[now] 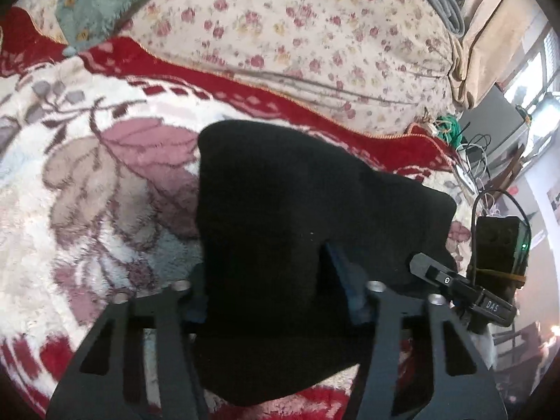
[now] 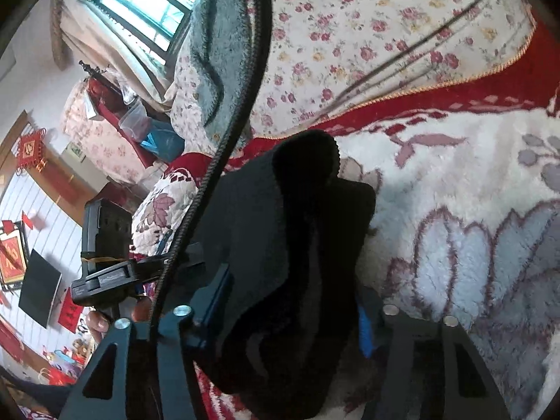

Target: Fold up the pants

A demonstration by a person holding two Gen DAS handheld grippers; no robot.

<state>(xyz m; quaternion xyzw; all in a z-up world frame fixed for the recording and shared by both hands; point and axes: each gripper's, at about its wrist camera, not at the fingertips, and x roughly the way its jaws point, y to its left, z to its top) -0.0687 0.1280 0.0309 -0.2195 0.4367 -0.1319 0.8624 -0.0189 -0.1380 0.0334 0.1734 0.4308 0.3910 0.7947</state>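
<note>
The black pants (image 1: 280,217) hang bunched between both grippers above a fluffy floral blanket (image 1: 98,189). In the left wrist view the cloth fills the gap between my left gripper's fingers (image 1: 269,280), which are shut on it. The other gripper's body (image 1: 497,259) shows at the right edge of the pants. In the right wrist view the pants (image 2: 297,245) drape in thick folds between my right gripper's fingers (image 2: 294,301), which are shut on them. The left gripper's body (image 2: 105,245) shows to the left. The fingertips are mostly hidden by cloth.
A rose-print quilt (image 1: 297,35) and a green towel (image 1: 101,0) lie at the back of the bed. A grey blanket (image 2: 217,52) hangs near a window (image 2: 140,3). A black cable (image 2: 241,105) crosses the right view. Cables and clutter (image 1: 479,154) sit off the bed's edge.
</note>
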